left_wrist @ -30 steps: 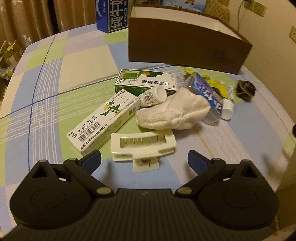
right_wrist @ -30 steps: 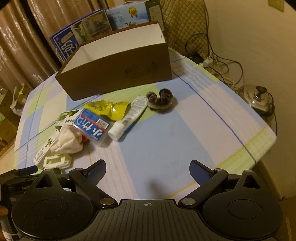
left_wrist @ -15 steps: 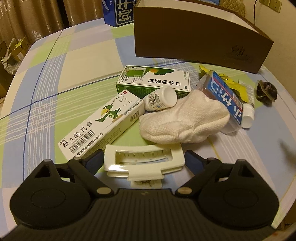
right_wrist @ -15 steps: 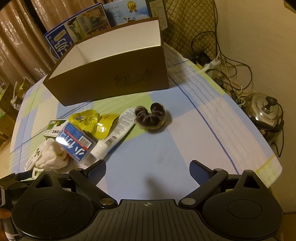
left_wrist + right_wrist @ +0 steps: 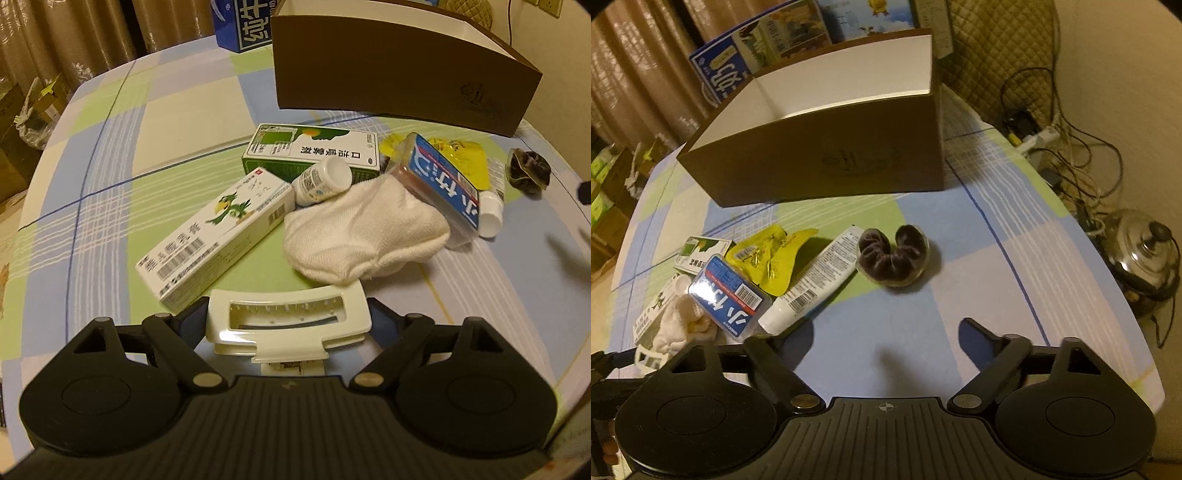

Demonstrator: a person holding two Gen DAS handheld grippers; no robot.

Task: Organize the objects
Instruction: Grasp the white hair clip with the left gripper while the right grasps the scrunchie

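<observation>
The white hair clip (image 5: 288,321) lies flat on the counter (image 5: 110,206) at the near edge of the pile, squarely between the fingers of the left tongs (image 5: 286,325), which are open around it, probably ready to pinch. The right tongs (image 5: 886,339) hover open and empty, near the dark scrunchie (image 5: 892,256), with the brown box (image 5: 827,166) waiting behind.

A glossy plastic hair clip (image 5: 288,325) lies by a nubbly white cloth (image 5: 364,236) (terry-like) and a matt cardboard box (image 5: 827,162).

Left tool (image 5: 288,320) sits low over the worktop (image 5: 110,192), fingers spread wide, one at each end of a white clip (image 5: 288,325). Right tool (image 5: 886,338) hovers higher, fingers wide apart, gripping nothing
</observation>
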